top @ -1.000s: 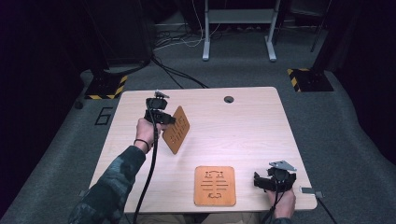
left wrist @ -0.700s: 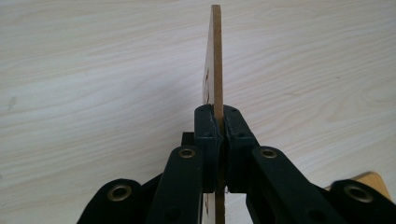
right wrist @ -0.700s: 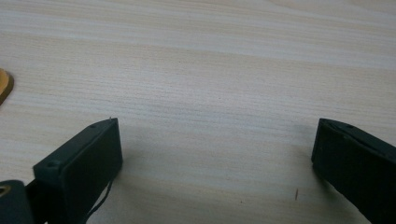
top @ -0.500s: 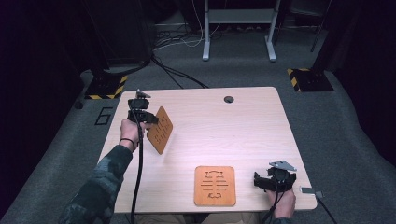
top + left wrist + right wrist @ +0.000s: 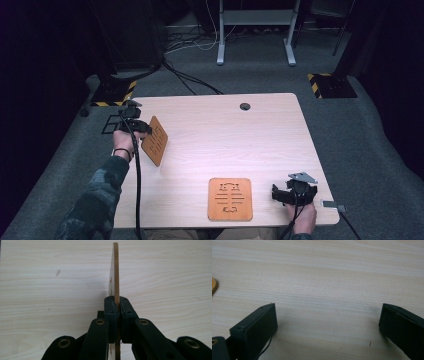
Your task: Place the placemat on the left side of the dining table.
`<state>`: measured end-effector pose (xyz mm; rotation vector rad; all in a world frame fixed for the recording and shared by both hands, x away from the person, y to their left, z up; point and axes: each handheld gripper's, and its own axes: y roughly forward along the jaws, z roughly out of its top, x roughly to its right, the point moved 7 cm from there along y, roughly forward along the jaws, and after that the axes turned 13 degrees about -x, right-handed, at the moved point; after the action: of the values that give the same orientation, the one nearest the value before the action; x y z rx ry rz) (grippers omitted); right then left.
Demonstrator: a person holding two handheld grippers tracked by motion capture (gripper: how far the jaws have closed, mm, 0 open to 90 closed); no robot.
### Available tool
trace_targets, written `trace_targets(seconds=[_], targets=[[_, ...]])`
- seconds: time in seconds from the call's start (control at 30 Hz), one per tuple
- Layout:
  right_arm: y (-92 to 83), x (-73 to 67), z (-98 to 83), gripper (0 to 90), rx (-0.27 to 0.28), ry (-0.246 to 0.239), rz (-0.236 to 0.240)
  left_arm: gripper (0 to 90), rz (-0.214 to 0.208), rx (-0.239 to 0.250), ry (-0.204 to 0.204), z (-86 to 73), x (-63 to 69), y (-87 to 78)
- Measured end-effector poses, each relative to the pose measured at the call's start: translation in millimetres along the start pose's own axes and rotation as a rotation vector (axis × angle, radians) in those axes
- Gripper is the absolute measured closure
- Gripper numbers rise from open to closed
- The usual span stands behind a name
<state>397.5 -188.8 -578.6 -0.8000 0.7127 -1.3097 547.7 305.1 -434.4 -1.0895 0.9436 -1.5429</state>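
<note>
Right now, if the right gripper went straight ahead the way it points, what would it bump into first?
Probably the wooden coaster lying flat on the table. The right gripper, jaws open and empty, points left along the tabletop toward it, though the gap is hard to judge.

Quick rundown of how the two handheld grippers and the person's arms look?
Both are black two-jaw units. The left gripper has blocky black pads on linkage arms with brass-coloured pivot rivets, and a black cable trailing along the forearm. The right gripper carries a grey three-cornered plate on top. Left arm: dark camouflage-pattern sleeve and a dark wristband.
</note>
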Motion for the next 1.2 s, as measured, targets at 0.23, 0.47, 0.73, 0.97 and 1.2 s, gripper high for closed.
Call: trace_targets(seconds=[0.23,0.47,0.73,0.97,1.2], targets=[[0.0,0.0,-0.1,1.0,0.001,0.001,0.0,86.3,0.01,0.002,-0.057,-1.3,-23.8,-1.0],[0.0,0.0,-0.1,1.0,0.001,0.001,0.0,86.3,0.01,0.004,-0.116,-3.0,-42.7,-0.2],[-0.1,-0.1,-0.2,1.0,0.001,0.002,0.0,85.9,0.006,0.003,-0.13,-3.8,-55.4,1.4],[-0.2,-0.2,-0.4,1.0,-0.001,0.005,-0.001,81.7,0.071,-0.012,-0.107,-5.1,-64.1,2.8],[-0.2,-0.2,-0.4,1.0,-0.001,0.005,-0.001,77.4,0.127,-0.03,-0.087,-6.8,-72.6,5.6]])
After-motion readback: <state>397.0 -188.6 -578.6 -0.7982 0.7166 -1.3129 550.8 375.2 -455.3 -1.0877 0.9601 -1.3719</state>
